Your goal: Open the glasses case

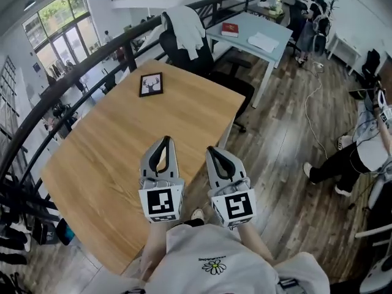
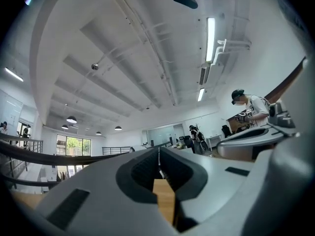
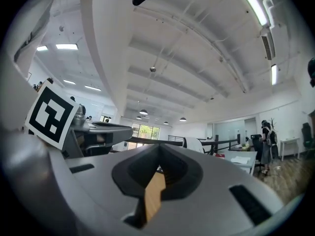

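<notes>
- Head view: the person holds the left gripper (image 1: 163,141) and the right gripper (image 1: 212,149) side by side, close to the body, above the near edge of the wooden table (image 1: 104,158); both point forward and roughly level, which I judge to be a carrying pose and not a reach; on the table I see only a small picture frame (image 1: 151,84), well apart from both grippers; a glasses case I cannot find anywhere here, so where it lies relative to the grippers cannot be told.
- Left gripper view: the jaws of the left gripper (image 2: 158,152) are pressed together with nothing between them; behind the tips shows only a strip of table wood; the rest is ceiling and far room; no case.
- Right gripper view: the right gripper (image 3: 158,149) also has its jaws together and empty; the marker cube (image 3: 51,113) of the left gripper shows just beside it; below is wood again, no case; I think the case must be found before any opening can begin.
</notes>
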